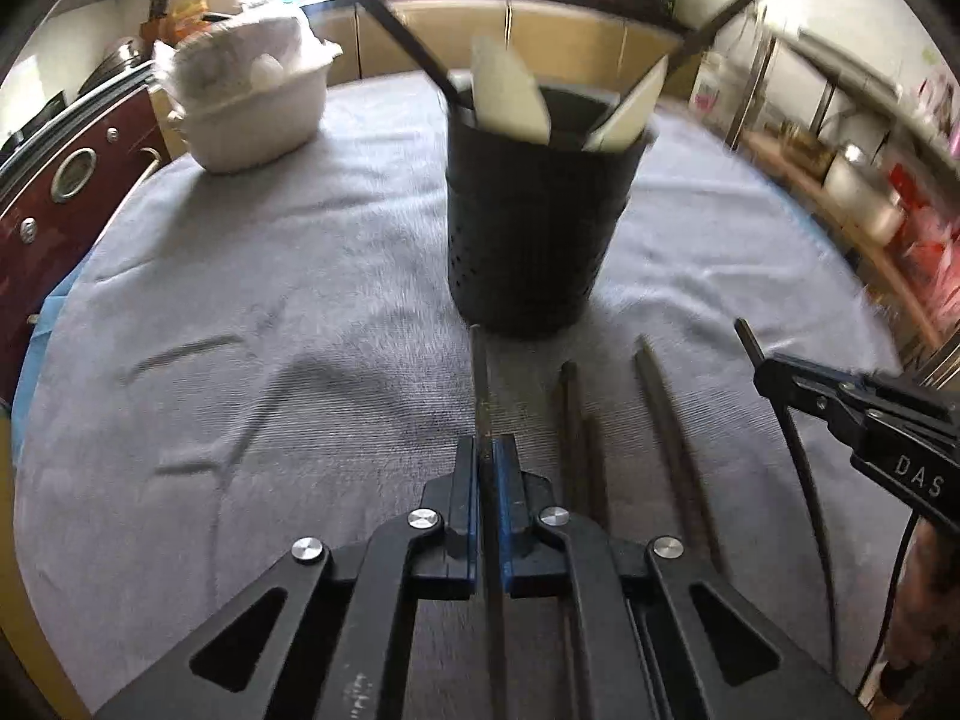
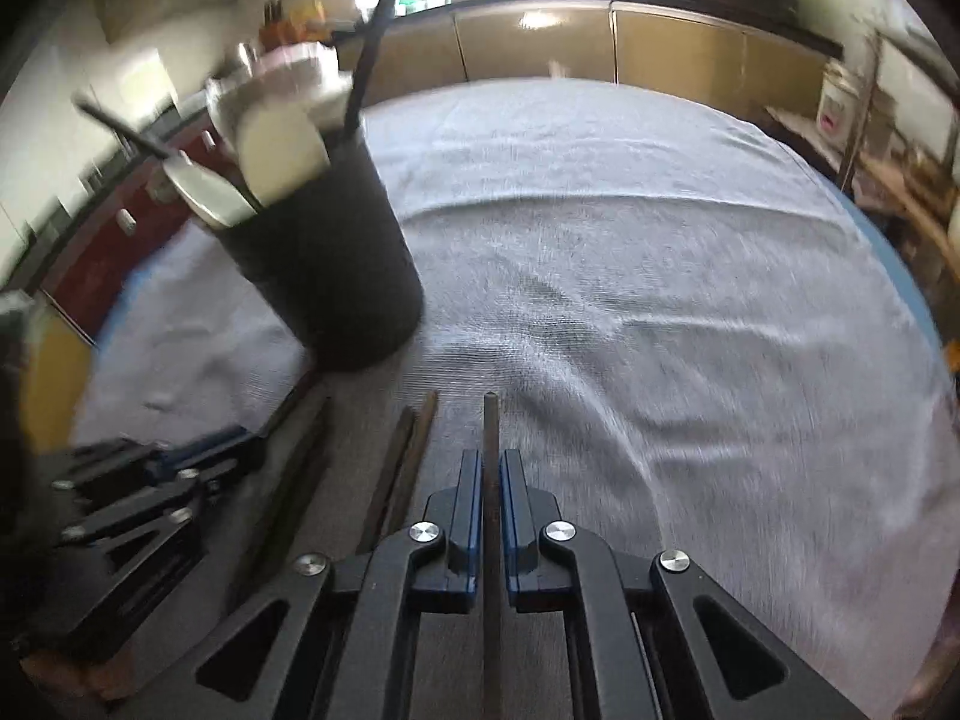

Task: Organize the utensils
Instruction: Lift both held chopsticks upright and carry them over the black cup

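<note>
ahead of your left claw stands a black holder (image 1: 531,240) dotted with small holes, on a plain grey cloth (image 1: 270,312).

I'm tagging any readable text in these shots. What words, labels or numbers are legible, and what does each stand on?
"DAS" – pale letters on the body of the right claw, at the right edge of the left wrist view; the word seems cut off there.
Faint marks on the left claw's own frame at the bottom of that view: too blurred to read.
Right wrist view: no readable text.
</note>
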A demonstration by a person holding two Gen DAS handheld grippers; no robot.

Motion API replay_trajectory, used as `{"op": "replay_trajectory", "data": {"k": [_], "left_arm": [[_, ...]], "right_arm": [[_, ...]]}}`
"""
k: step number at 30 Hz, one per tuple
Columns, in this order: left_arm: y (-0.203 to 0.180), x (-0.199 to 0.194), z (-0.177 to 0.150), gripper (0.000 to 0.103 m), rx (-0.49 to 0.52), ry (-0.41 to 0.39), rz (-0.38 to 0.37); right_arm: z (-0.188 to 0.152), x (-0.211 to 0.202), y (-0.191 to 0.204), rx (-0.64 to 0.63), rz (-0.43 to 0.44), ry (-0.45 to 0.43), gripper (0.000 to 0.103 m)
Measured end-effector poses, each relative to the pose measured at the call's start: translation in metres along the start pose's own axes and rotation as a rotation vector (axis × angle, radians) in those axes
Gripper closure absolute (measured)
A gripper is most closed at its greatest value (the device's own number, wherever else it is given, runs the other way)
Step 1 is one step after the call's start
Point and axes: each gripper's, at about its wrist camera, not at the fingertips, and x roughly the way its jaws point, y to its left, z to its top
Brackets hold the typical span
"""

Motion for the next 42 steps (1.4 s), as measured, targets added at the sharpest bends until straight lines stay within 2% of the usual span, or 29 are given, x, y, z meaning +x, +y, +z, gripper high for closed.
{"op": "replay_trajectory", "data": {"k": [5,14,26,34,42], "left_arm": [[-0.01,-0.058,-0.006,0.098,-0.025,-0.122,-0.05],[-0.006,-0.113,0.019,0.098,-0.03,-0.262,-0.065],[0.001,-0.15,0.052,0.098,-0.016,-0.368,-0.083],[0.001,-0.173,0.103,0.098,0.0,-0.451,-0.079],[0.005,-0.18,0.159,0.098,-0.029,-0.516,-0.097]], "right_arm": [[-0.007,-0.048,-0.013,0.095,0.135,-0.106,0.097],[-0.004,-0.116,0.002,0.102,0.216,-0.304,0.097],[0.036,-0.17,0.026,0.081,0.211,-0.481,0.097],[0.085,-0.194,0.048,0.027,0.176,-0.574,0.097],[0.146,-0.192,0.067,0.017,0.153,-0.65,0.097]]}}
